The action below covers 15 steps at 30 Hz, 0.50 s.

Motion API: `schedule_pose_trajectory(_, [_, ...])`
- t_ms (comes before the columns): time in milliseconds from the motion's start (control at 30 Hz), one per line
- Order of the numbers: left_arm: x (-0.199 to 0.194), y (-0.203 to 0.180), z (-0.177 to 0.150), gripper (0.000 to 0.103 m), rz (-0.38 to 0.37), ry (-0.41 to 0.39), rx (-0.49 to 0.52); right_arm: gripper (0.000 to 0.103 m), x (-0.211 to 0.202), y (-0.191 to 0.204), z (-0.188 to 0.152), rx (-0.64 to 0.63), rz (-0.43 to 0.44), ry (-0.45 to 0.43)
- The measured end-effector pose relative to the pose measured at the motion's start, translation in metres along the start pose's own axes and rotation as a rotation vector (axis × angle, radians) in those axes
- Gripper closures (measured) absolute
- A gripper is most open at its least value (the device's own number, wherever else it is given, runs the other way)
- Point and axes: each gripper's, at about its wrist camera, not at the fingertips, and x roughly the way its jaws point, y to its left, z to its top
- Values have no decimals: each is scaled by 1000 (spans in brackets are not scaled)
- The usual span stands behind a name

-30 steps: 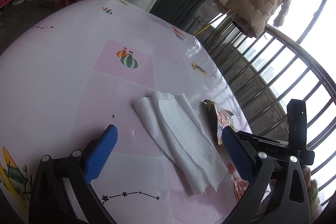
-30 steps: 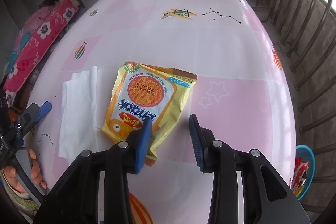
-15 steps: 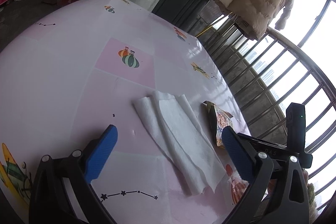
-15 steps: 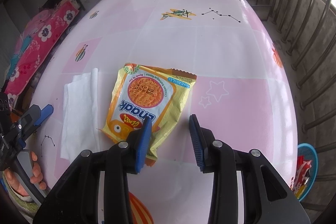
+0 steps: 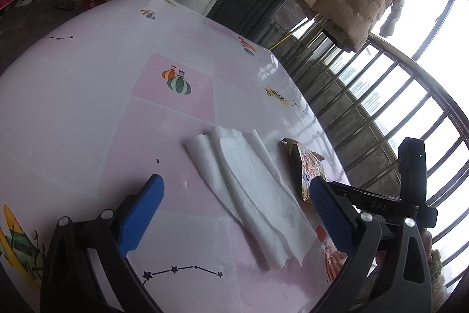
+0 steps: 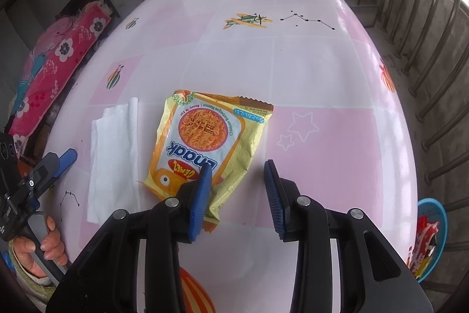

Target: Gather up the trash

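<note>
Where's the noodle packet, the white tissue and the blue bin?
noodle packet (image 6: 205, 134): right wrist view, on its printed front.
white tissue (image 5: 252, 187): left wrist view, on its flat middle.
blue bin (image 6: 439, 213): right wrist view, on its rim, beside the table.

One snack wrapper (image 6: 205, 143), one tissue (image 6: 114, 160), perhaps one bin (image 6: 431, 239).

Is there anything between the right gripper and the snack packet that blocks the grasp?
Nothing visible does. The right gripper is open just above the snack packet, whose near corner already lies between the jaws. The white tissue lies apart on the table, to the packet's left.
</note>
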Motion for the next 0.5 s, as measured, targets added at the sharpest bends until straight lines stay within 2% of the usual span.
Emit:
schedule_pose_trajectory(333, [0, 0, 0, 6, 2, -3, 12, 68, 0, -1, -1, 5, 3, -1])
schedule_pose_trajectory(500, [-4, 1, 1, 8, -54, -20, -13, 68, 0, -1, -1, 3, 3, -2])
